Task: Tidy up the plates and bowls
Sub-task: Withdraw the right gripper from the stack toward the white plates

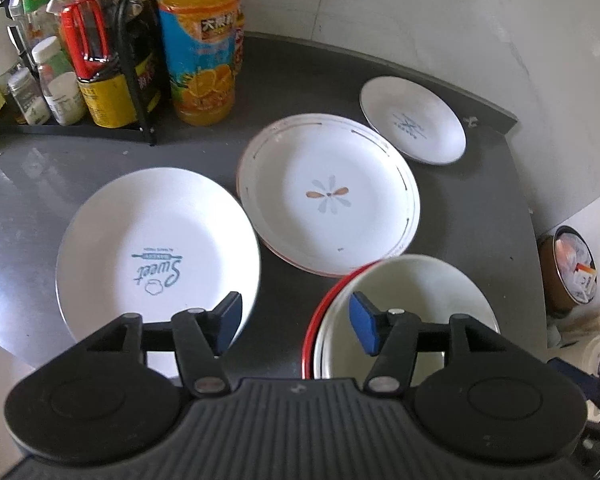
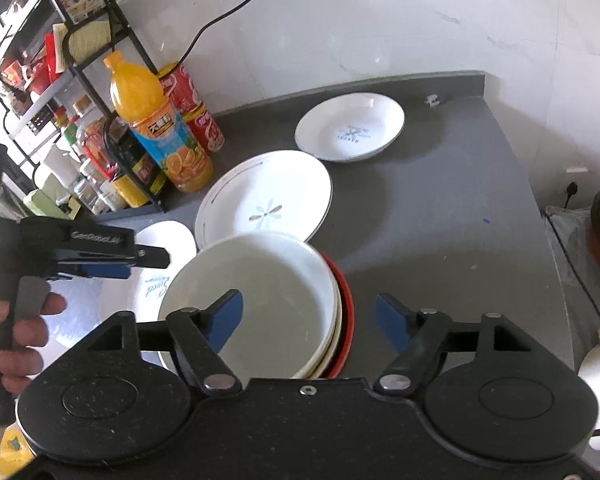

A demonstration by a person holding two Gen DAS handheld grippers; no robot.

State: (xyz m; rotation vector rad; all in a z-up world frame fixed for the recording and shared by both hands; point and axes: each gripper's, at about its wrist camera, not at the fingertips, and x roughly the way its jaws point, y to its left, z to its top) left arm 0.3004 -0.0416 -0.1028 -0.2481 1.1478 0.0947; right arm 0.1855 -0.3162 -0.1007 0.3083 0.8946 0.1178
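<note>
Hovering above the dark grey countertop (image 1: 308, 72), both jaws spread wide and gripping nothing: the left gripper (image 1: 296, 322), poised over the gap between the white round plate printed with "Sweet" (image 1: 156, 248) and the stack of white bowls nested in a red-rimmed bowl (image 1: 412, 312). Lying just beyond those two, the larger white plate with a faded flower motif (image 1: 328, 196), resting on another plate with a red edge showing underneath. Sitting farther back near the counter's far corner, well apart from the bowls, the small white dish with a blue emblem (image 1: 414, 120). Standing at the rear left, a tall orange juice bottle (image 1: 200, 40) beside a black wire rack of condiment jars (image 1: 72, 76).

Hanging released too, fingers wide apart: the right gripper (image 2: 309, 320), straddling the right rim of the bowl stack (image 2: 256, 300) without touching it. Showing at the left of the right wrist view, the left gripper (image 2: 100, 260) held in a bare hand (image 2: 24, 332), above the "Sweet" plate (image 2: 160, 276). Overlapping the flower plate's (image 2: 264, 196) near edge, the top bowl's rim.
</note>
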